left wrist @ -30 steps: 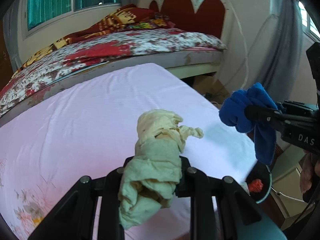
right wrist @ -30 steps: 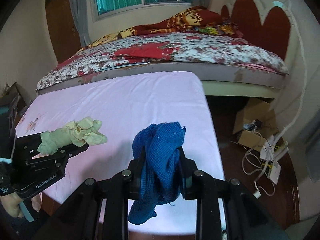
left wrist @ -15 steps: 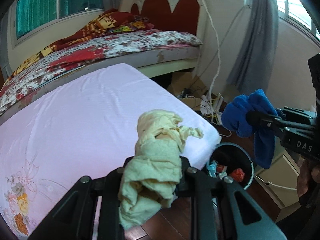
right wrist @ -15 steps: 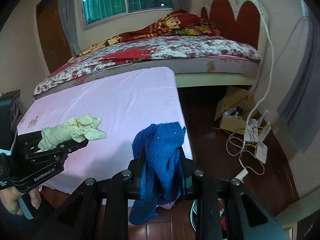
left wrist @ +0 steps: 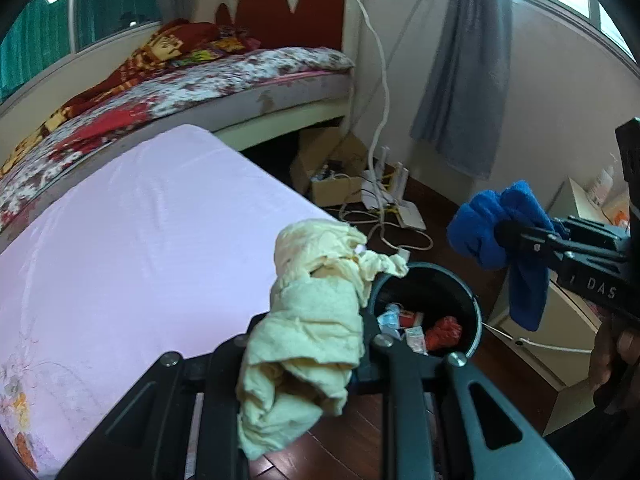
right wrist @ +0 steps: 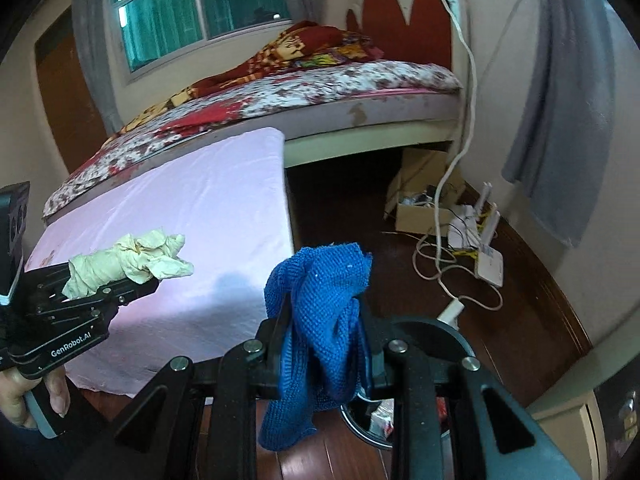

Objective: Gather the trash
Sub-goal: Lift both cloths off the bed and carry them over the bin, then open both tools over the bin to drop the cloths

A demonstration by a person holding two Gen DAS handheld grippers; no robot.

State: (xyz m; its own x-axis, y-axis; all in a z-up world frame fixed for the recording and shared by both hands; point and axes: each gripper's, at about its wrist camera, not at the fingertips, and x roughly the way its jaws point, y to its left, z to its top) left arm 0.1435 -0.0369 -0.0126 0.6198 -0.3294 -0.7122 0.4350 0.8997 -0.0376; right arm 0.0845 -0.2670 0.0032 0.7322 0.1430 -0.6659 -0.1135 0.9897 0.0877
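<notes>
Two cloths being carried above the trash bin

The left gripper (left wrist: 308, 332) is pinching a crumpled pale yellow cloth (left wrist: 312, 320) just left of the dark bin (left wrist: 472, 300) (wrappers lying inside), near the pink mattress (left wrist: 140, 240) edge; the right gripper (right wrist: 324, 340) is clamping a blue knitted cloth (right wrist: 320, 312), hanging over the bin's near rim.

Home bedroom: bed (right wrist: 320, 92) with floral cover and red heart headboard (right wrist: 404, 20) stood ahead of gripper; pink-sheeted mattress (left wrist: 140, 248) nearer; curtained window (right wrist: 200, 12); router (right wrist: 488, 256), cables lay on wooden floor (right wrist: 532, 312).
</notes>
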